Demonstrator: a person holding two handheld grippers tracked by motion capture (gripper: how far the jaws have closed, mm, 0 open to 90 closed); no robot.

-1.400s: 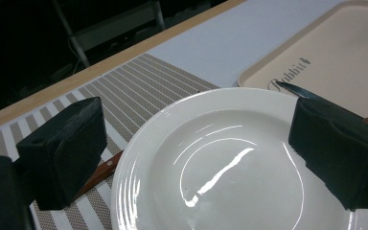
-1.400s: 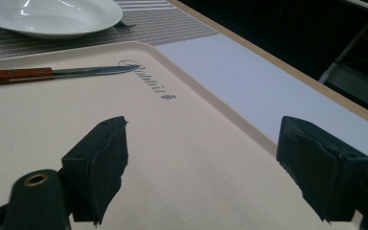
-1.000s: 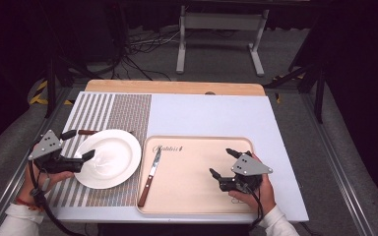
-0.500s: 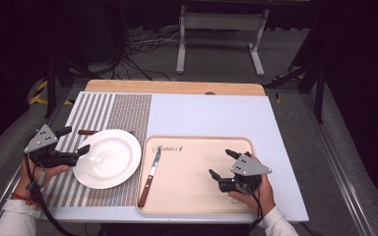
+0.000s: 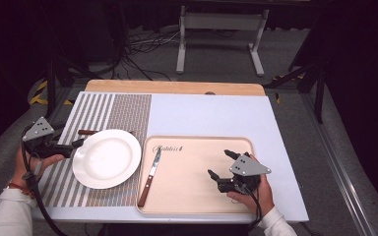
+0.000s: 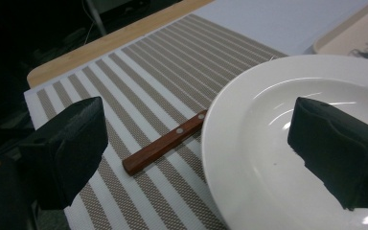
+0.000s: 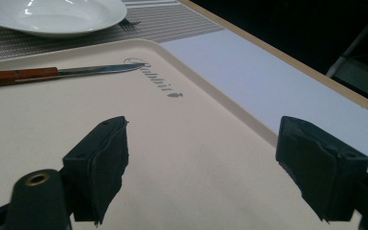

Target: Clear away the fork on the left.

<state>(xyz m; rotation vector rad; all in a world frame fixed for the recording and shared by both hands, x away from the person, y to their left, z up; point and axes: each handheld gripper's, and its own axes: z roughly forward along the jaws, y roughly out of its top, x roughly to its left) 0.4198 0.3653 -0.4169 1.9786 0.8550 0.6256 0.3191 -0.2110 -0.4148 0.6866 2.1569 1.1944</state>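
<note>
The right gripper (image 5: 222, 165) hangs low over the near right part of the tray (image 5: 197, 206), jaws spread wide with nothing between them. In the right gripper view its jaws open toward the tray's far rim (image 7: 206, 91), bare tray beneath them. The knife (image 5: 150, 177) lies along the tray's left edge, wooden handle toward the near edge, blade pointing away and ending just short of the printed word.

The left gripper (image 5: 76, 146) sits at the mat's (image 5: 103, 105) left edge, jaws spread, its tips at the plate's left rim. In the left gripper view 1 jaw stands over the striped mat and the other over the plate (image 6: 287, 158); whether either touches it, I cannot tell. The plate (image 5: 107, 158) rests on the mat's right half, just left of the tray. A 2nd wooden handle (image 6: 165, 142) pokes out from under the plate's far left rim, lying flat on the stripes.
</note>
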